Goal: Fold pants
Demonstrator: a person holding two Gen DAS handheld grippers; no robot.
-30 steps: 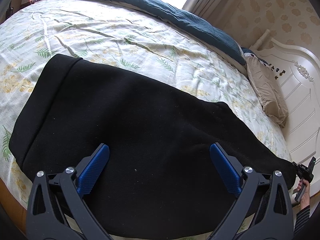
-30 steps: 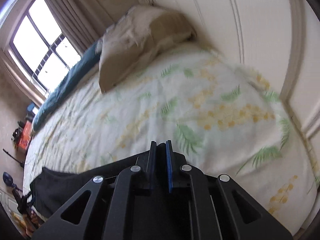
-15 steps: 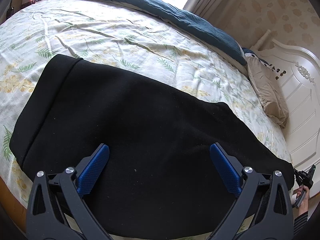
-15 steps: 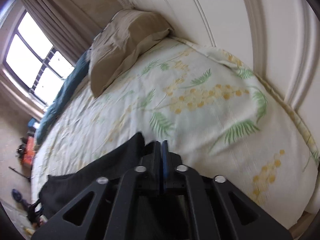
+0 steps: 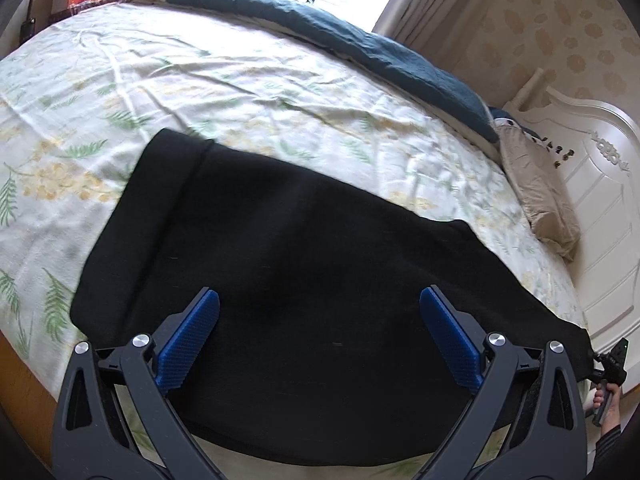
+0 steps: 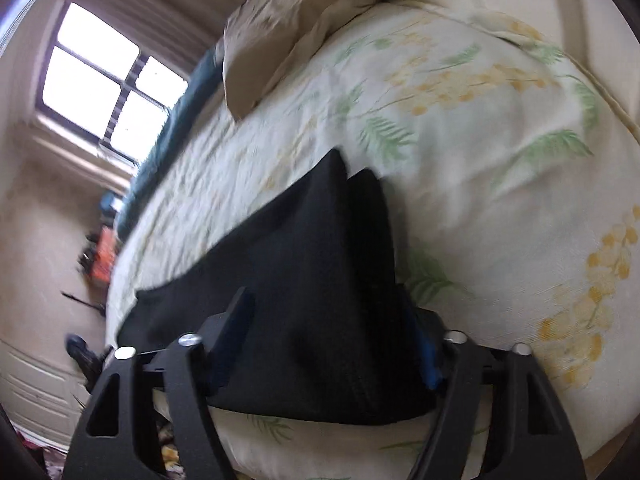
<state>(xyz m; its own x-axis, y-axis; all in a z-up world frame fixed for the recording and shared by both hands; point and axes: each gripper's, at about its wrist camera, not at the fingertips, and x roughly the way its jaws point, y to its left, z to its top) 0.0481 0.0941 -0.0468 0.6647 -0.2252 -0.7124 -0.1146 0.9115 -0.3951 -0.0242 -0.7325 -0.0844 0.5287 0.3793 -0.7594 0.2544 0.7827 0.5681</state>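
Black pants [image 5: 304,264] lie flat across the near side of the bed, waistband end at the left, leg ends at the right. My left gripper [image 5: 320,336] is open and empty, hovering over the pants' near middle. My right gripper [image 6: 324,320] is open; its jaws stand wide apart on either side of the pants' leg end [image 6: 320,264], which lies between them on the sheet. It also shows in the left wrist view [image 5: 612,364] at the far right bed corner.
The bed [image 5: 200,80] has a floral sheet. A teal blanket [image 5: 360,44] lies along the far side. A beige pillow [image 5: 536,192] rests by the white headboard [image 5: 600,200]. The bed's near edge runs under both grippers.
My right gripper was shut and has opened wide; the pants' leg end now lies between its jaws. The left gripper has barely moved.
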